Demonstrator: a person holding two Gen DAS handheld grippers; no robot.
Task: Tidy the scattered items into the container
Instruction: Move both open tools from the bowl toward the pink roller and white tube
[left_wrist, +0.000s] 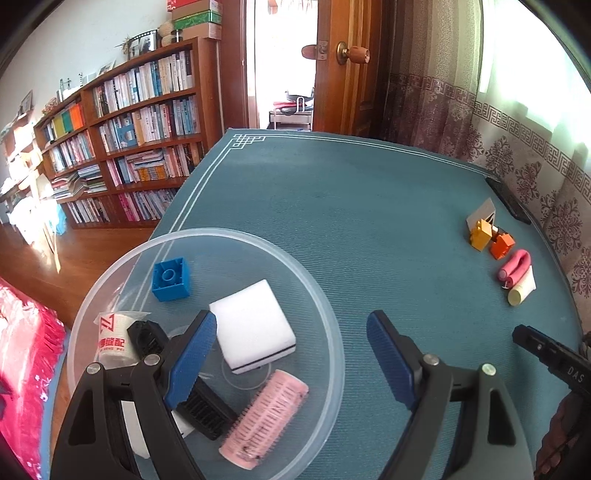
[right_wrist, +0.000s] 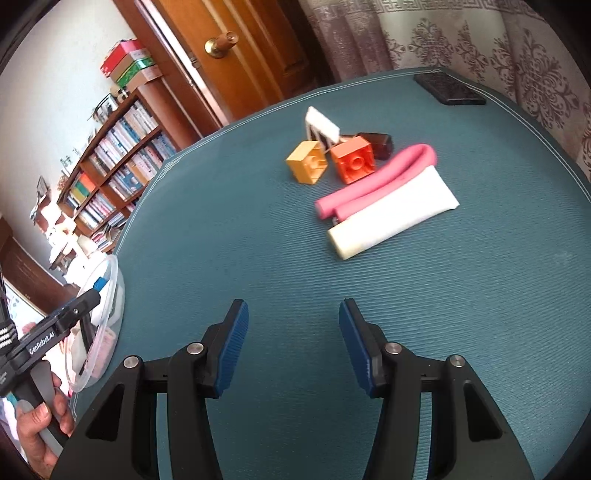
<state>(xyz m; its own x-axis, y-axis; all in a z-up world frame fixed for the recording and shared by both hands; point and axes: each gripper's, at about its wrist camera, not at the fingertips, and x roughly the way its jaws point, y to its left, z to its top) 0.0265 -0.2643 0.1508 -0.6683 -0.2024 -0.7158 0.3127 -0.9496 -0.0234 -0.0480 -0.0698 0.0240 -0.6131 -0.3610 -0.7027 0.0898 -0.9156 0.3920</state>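
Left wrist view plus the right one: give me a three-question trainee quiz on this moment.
1. True or false: the blue brick lies inside the clear bowl.
2. Which still lies on the mat? A) pink hair roller B) orange brick C) white sponge
3. Fill in: the right gripper has its fingers ____.

Key: 1 true; 2 B; 3 open, holding nothing.
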